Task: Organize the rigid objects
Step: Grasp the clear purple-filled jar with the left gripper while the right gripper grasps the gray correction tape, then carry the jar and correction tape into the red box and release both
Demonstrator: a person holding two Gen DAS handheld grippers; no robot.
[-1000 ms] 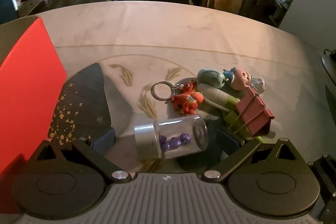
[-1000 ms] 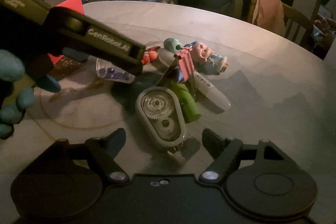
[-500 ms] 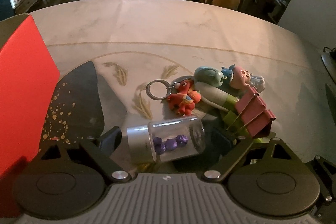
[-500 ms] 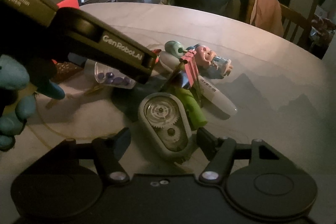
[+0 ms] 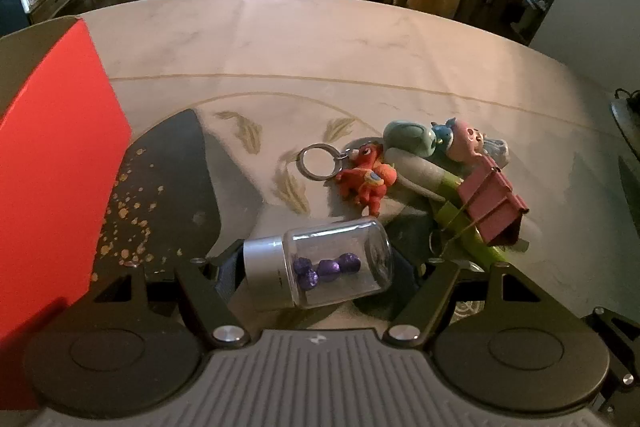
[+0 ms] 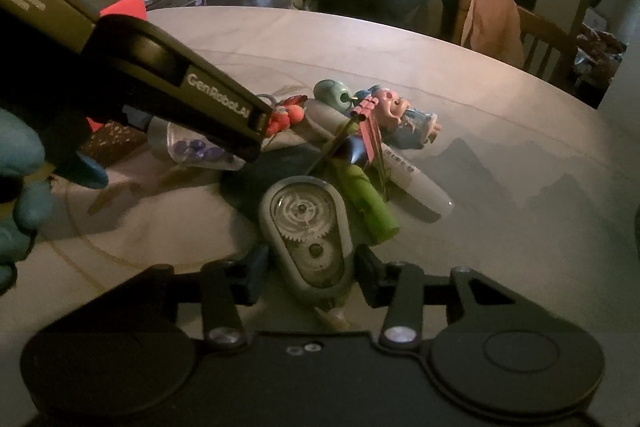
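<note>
Jaws of your left gripper (image 5: 320, 269) are closing around a clear jar (image 5: 320, 265) lying on its side, silver cap toward the left finger, purple beads inside; whether the pads press it yet, you cannot tell. Jaws of your right gripper (image 6: 310, 269) are closing on a grey correction-tape dispenser (image 6: 308, 247), both pads at its sides. Just beyond both lies a pile touching together: a green marker (image 6: 370, 203), a white marker (image 6: 404, 171), a red binder clip (image 5: 492, 207), an orange keychain figure (image 5: 366, 179) and a pink toy figure (image 5: 464, 143). All rest on your pale marble surface (image 5: 280, 47). A red box (image 5: 52, 155) stands to the left.
</note>
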